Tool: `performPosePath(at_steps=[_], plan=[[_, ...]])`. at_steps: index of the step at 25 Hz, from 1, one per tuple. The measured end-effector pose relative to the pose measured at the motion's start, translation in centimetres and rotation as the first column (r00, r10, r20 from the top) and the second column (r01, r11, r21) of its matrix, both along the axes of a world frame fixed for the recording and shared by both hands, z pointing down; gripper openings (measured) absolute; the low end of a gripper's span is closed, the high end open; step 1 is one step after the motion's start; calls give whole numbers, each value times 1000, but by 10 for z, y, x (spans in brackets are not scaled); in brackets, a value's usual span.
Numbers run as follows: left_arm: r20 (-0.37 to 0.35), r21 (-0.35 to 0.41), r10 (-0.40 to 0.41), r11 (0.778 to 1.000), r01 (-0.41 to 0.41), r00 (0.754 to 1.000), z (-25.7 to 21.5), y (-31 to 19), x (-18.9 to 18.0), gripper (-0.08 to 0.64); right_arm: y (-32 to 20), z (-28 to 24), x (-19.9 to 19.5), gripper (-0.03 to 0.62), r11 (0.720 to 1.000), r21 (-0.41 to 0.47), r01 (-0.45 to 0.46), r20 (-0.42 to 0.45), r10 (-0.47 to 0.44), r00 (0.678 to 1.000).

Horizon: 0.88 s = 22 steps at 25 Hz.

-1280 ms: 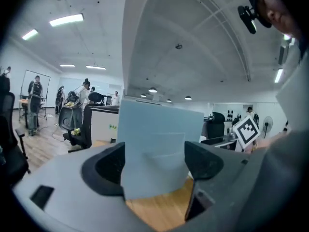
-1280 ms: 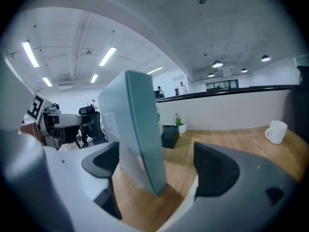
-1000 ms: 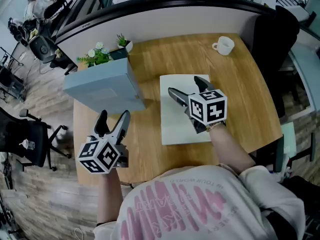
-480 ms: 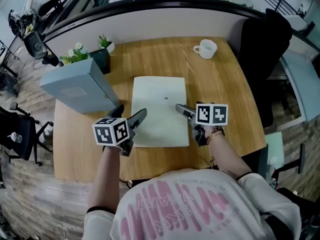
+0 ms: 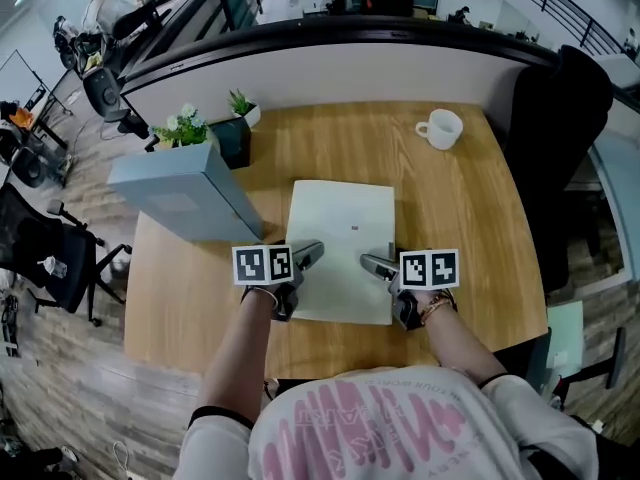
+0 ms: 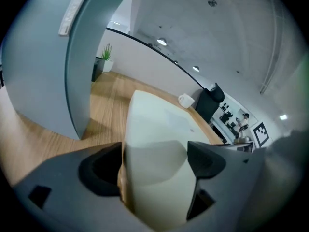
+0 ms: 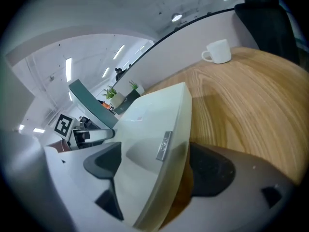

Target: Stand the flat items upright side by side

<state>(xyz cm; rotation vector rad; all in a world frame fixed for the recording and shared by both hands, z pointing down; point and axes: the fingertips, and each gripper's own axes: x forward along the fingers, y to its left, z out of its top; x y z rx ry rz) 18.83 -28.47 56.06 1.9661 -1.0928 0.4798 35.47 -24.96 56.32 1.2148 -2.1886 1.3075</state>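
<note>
A pale green flat box (image 5: 340, 238) lies flat on the wooden table (image 5: 450, 208). My left gripper (image 5: 300, 263) is at its near left corner and my right gripper (image 5: 385, 276) at its near right corner. In the left gripper view the box (image 6: 159, 129) fills the space between the jaws; a thin strip of table shows beside it. In the right gripper view the box (image 7: 149, 120) also sits between the jaws with a gap on the right. Both pairs of jaws have just been closing around it. A blue-grey box (image 5: 180, 193) stands at the table's left.
A white mug (image 5: 440, 128) sits at the far right of the table. Small potted plants (image 5: 215, 123) stand behind the blue-grey box. A black chair (image 5: 560, 138) is past the table's right edge. A curved partition runs along the far side.
Both grippers have dropped from above the table and now straddle the pale box's near corners. The left one has moved right to the box; the right one has pulled back toward me.
</note>
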Motion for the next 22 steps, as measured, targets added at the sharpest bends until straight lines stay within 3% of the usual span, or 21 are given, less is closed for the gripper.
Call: performPosePath(at_steps=[2,4,9,15,19,22], plan=[[-16,-6,15,1000,-15,1000,-2,2,5,430,-3,-1,-4,433,1000,18,4,6,-4,1000],[-6,-29,17,999,-17,1000,1,5,6,430,-2,2,-6,431,999,30,36,-57,-34,998],[74,-74,7,997,-2,997,8,30,8,431,15,8,-7,429,992,0,124,-149,-122,981],[75,-174,38,984,-25,996,6,65,20,423,45,3,1,428,982,-29,185,-176,-187,966],[90,-20,25,1000,-23,996,-22,70,24,420,48,-19,4,428,977,57,204,-201,-189,961],[98,116,19,993,-31,995,-50,76,30,423,52,-39,9,428,965,141,219,-213,-187,959]])
